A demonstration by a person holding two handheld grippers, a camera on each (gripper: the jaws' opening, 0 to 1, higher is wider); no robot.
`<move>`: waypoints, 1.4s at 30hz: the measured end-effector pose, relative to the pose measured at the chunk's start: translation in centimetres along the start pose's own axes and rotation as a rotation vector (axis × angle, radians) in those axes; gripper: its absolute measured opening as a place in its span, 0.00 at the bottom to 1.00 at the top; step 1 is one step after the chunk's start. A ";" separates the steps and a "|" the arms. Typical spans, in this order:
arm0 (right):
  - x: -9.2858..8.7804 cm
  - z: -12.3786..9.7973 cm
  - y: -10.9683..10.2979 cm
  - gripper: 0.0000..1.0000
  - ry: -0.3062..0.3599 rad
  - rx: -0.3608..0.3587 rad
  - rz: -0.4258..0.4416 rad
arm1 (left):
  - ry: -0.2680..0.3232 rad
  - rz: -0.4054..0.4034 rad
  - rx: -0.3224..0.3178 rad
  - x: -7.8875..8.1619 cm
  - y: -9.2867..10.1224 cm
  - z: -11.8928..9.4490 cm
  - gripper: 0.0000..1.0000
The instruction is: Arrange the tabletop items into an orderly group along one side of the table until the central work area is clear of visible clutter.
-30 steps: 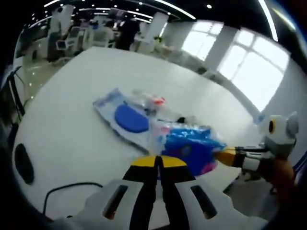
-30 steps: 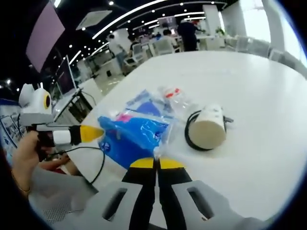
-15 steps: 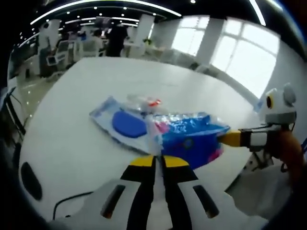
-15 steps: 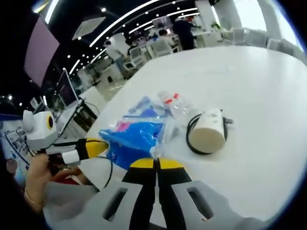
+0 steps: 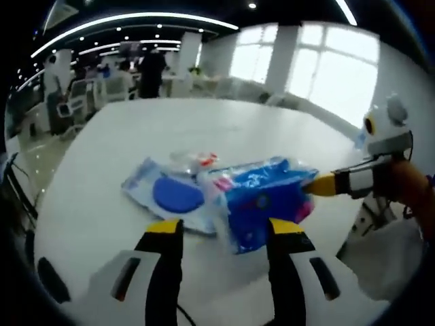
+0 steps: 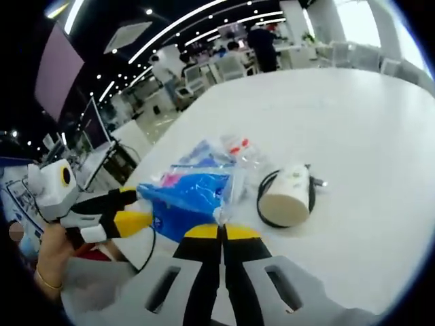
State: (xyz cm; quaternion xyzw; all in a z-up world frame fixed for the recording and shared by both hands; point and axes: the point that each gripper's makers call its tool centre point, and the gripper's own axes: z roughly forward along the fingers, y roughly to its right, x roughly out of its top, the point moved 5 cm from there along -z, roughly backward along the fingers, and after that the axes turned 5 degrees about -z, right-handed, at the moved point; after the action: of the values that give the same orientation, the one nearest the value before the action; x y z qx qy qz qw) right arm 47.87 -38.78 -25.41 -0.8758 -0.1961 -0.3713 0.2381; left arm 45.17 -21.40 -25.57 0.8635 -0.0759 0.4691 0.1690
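Blue packet (image 5: 262,204) lies on white worktop (image 5: 204,129), long axis running across btw the two claws. Left claw (image 5: 224,229) jaws apart, packet just ahead btw them. Right claw (image 6: 221,231) jaws together, pinching the packet's clear edge, roll (image 6: 285,195) just right of packet.

Left gripper (image 5: 222,234): white plastic body, black jaws tipped yellow. Right gripper (image 6: 221,232): identical colouring. Thin bracelet (image 6: 42,280) on the person's wrist.
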 end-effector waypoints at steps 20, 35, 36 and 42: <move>2.6 -0.7 1.9 0.01 -0.003 0.017 0.005 | 0.037 0.065 -0.019 0.5 0.9 0.7 0.90; 5.4 -1.3 5.1 0.01 -0.006 0.002 -0.044 | 0.042 0.083 -0.015 0.6 0.9 0.7 0.98; 5.5 -1.3 5.3 0.01 -0.007 0.004 -0.039 | 0.047 0.085 -0.014 0.7 0.9 0.7 0.98; 6.5 -1.3 7.1 0.01 -0.001 0.004 -0.019 | 0.044 0.083 -0.023 0.7 1.0 0.8 0.99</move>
State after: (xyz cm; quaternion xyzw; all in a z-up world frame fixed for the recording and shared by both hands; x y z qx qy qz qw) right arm 55.07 -44.21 -21.71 -0.8736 -0.2055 -0.3725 0.2363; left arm 45.86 -22.62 -25.13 0.8471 -0.1135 0.4936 0.1609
